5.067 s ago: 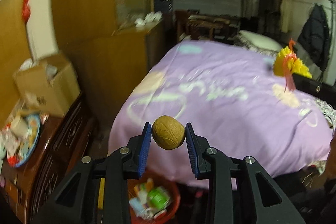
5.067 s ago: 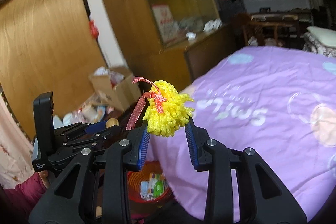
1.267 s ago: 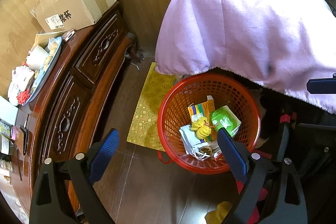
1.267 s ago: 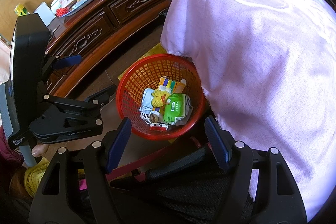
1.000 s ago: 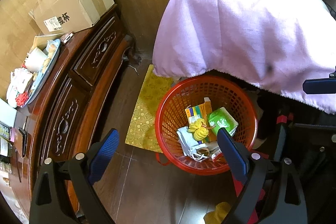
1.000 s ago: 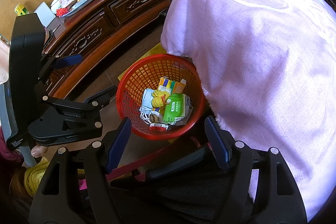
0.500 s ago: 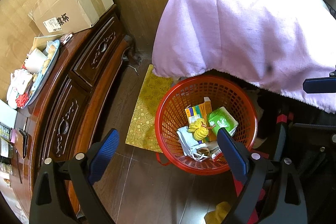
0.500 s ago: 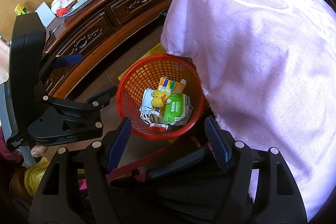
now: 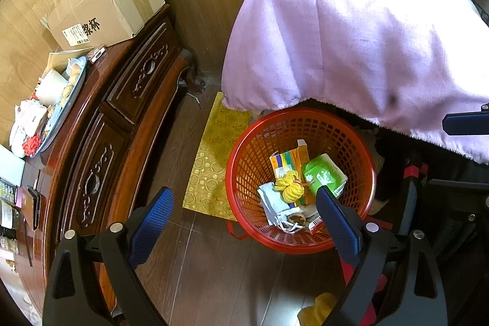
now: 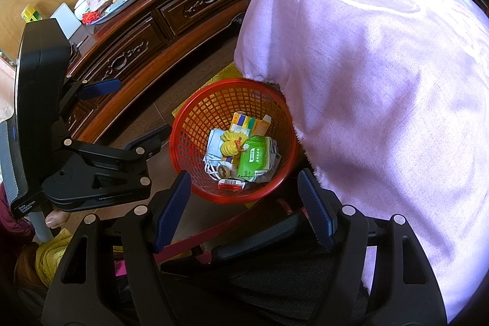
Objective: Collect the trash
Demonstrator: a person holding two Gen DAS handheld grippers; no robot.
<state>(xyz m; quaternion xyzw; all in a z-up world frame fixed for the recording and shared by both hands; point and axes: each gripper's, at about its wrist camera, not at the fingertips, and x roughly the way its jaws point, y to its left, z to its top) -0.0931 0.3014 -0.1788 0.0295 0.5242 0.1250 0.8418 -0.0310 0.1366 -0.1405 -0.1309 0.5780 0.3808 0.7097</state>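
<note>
Both the left tool (image 9: 244, 214) and the right tool (image 10: 244, 203) are hanging spread wide and empty above the round red plastic mesh basket (image 10: 183, 148) on the floor. The yellow foam net bundle (image 10: 229, 145) and the brown walnut (image 10: 225, 172) are lying inside it, among cartons.

The red basket (image 9: 241, 139) is open from above; the purple bed cover (image 9: 351, 45) overhangs its far rim, and the carved cabinet (image 9: 122, 100) crowds the floor's left edge.
</note>
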